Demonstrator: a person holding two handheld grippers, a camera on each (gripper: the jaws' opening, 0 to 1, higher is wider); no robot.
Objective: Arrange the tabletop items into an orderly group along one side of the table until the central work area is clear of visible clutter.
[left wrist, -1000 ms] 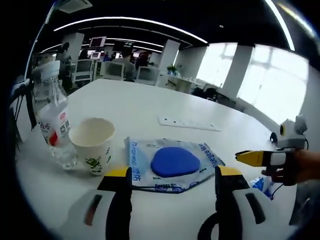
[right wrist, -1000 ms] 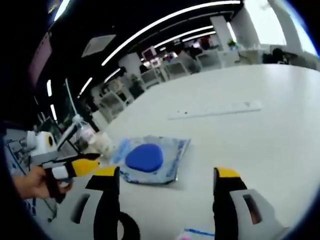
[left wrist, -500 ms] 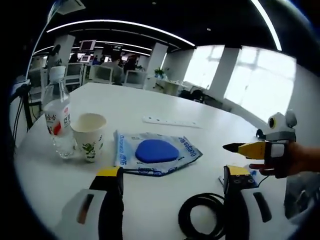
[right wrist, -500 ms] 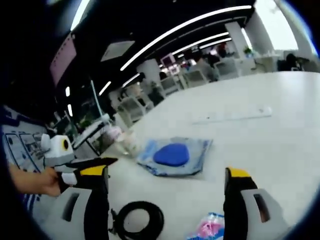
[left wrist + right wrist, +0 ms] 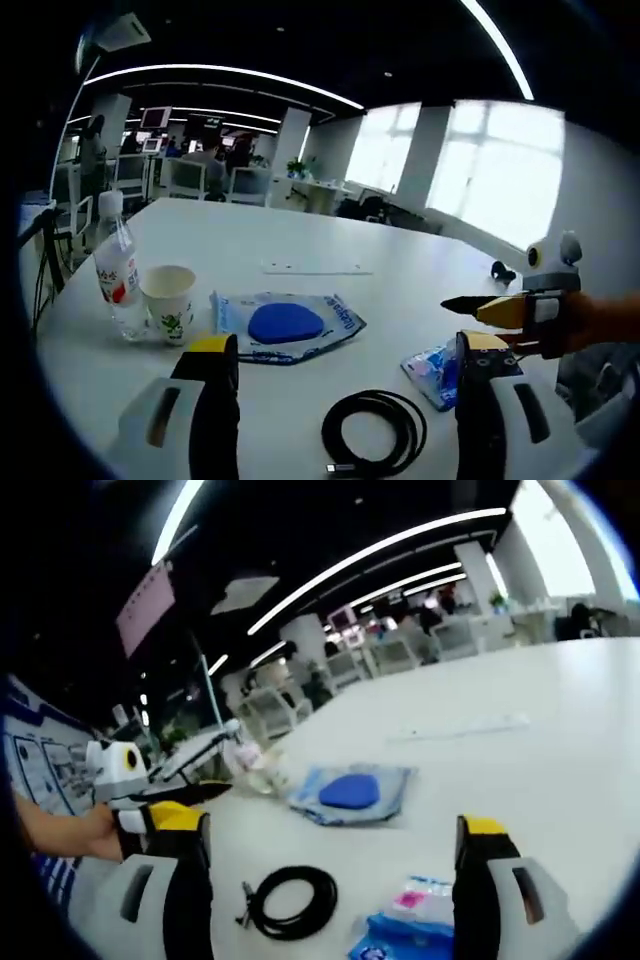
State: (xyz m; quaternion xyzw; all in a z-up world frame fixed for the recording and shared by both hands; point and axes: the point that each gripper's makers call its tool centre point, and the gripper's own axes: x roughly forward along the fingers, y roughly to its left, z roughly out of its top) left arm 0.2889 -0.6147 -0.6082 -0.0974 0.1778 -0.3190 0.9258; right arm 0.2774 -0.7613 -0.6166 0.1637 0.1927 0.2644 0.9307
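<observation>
Hovering both grippers, left (image 5: 340,345) and right (image 5: 335,830), jaws spread and empty, above the bench (image 5: 400,290); bottle (image 5: 113,262), cup (image 5: 168,303) and blue pouch (image 5: 283,324) sit grouped, so next grab looks like the cable (image 5: 374,433) or packet (image 5: 433,365).

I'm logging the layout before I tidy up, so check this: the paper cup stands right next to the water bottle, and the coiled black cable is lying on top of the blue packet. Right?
Not quite. The paper cup does stand beside the water bottle, but the coiled black cable lies on the bare white table, apart from the blue packet. The left gripper view shows it.
</observation>
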